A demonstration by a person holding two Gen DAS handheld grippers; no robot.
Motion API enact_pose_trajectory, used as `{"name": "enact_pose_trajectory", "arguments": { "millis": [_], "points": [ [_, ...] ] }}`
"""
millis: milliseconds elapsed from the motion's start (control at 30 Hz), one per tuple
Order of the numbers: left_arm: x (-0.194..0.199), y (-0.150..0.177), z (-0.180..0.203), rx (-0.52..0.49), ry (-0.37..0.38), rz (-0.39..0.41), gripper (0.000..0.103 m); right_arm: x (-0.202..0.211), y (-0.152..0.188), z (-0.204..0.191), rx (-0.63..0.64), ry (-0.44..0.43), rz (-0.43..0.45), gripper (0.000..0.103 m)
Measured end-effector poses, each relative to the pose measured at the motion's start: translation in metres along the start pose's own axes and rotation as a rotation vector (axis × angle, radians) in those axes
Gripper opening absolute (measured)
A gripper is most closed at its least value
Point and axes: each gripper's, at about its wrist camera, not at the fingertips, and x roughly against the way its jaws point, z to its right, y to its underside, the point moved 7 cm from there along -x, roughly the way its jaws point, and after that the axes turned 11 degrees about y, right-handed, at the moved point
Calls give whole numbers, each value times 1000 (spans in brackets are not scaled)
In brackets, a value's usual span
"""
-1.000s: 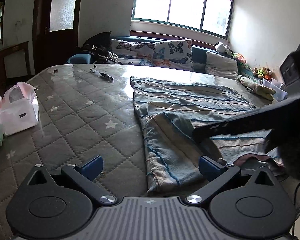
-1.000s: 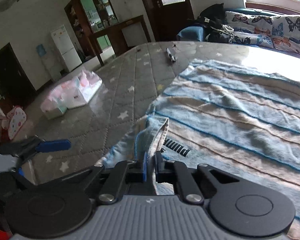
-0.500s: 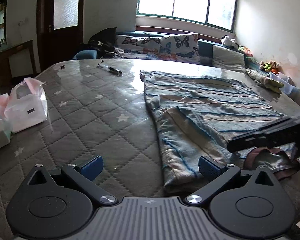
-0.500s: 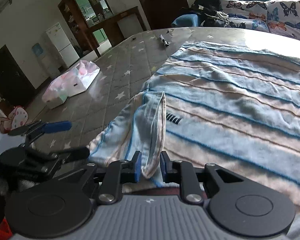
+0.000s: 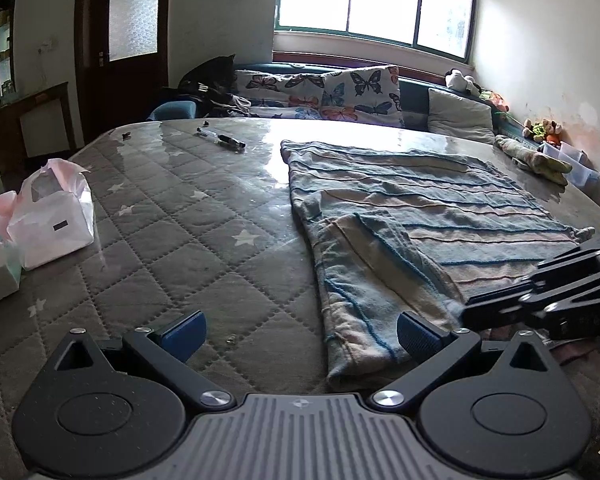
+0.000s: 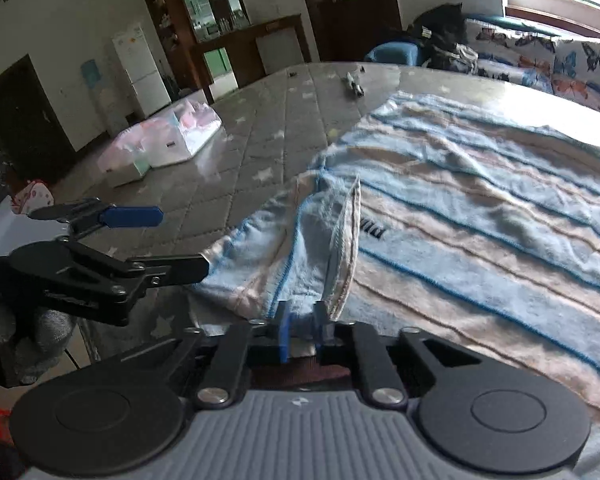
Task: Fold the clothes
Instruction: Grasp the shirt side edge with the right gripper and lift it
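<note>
The right gripper (image 6: 302,330) pinched the striped garment's (image 6: 480,216) near hem thinly; it might slip. The left gripper (image 5: 300,330) gaped empty.

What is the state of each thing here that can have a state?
Striped garment: lying flat on the table, near sleeve folded inward, its edge lifted.
Right tool: shut on the sleeve edge.
Left tool: open, empty, above the table.
Pen: lying flat, untouched.
Plastic bag: standing, untouched.
</note>
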Motion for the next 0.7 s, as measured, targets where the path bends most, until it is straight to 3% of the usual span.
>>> {"name": "enact_pose_trajectory", "arguments": {
  "millis": [167,367,700],
  "points": [
    [-1,-2,-2,-18,-8,-1,103,20,-4,-2,2,-3,22,5],
    [-7,-10,0,-48,-22,-5,103,10,17,-5,30,-7,-51,8],
    [-34,-19,31,-167,-5,-9,103,13,-32,19,13,34,43,10]
  ]
}}
